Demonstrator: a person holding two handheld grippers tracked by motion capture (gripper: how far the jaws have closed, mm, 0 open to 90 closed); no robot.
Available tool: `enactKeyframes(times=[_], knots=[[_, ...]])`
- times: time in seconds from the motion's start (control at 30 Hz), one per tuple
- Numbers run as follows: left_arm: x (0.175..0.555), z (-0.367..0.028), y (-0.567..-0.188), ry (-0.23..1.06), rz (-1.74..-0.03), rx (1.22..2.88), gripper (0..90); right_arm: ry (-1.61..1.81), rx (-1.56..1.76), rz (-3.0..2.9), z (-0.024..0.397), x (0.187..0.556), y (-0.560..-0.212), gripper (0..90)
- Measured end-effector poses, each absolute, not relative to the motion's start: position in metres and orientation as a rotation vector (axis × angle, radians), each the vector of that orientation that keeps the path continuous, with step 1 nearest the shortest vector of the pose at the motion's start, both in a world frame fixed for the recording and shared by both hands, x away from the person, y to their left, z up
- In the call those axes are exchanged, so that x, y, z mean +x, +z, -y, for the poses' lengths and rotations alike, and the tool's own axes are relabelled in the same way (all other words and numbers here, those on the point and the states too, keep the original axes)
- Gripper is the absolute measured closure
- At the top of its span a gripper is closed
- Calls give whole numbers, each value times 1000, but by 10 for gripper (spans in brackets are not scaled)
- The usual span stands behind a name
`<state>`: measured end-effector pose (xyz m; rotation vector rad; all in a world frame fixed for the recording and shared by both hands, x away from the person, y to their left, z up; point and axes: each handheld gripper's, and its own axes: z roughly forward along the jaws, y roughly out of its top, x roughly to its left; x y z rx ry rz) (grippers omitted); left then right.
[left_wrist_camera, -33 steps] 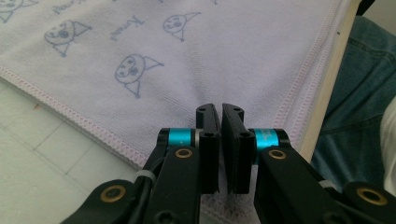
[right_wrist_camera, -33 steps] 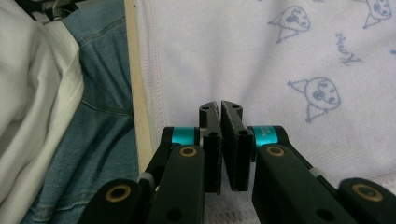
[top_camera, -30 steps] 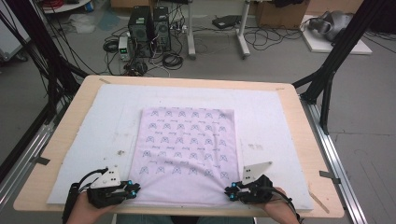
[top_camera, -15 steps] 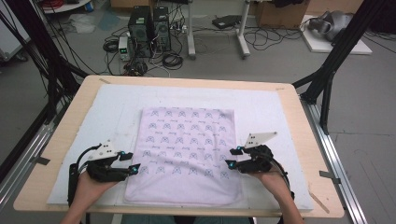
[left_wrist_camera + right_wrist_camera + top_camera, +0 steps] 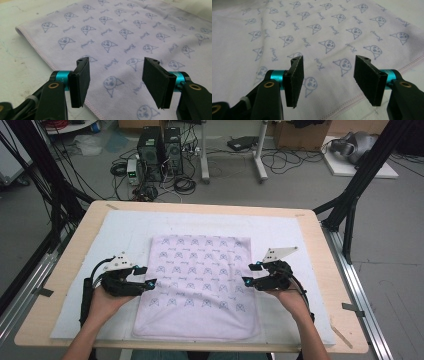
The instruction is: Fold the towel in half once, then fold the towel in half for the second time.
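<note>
Left gripper jaws apart, just been opening, nothing between them, over the towel's left edge. Right gripper same: jaws just opened, empty, over the right edge. Towel lies flat on the white mat, mid-table.

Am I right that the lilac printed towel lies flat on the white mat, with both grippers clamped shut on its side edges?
Not quite: both gripper views show the jaws apart with nothing between them. The left gripper and right gripper are open over the towel, which does lie flat on the white mat.
</note>
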<state>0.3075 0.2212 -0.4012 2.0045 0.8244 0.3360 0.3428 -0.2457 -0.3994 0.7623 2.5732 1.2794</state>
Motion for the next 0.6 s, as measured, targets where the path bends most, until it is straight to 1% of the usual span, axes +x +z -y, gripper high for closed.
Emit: enactKeyframes(times=[0.3,0.4,0.6], knots=[[314,-222,-404,331,-839,2009,396,1253,759,-2601,242,349,-402,402],[319,-223,-403,337,-839,2012,397,1241,759,-2605,241,353,-399,388],[339,-224,-390,379,-853,2025,402,1201,758,-2598,242,370,-388,390]])
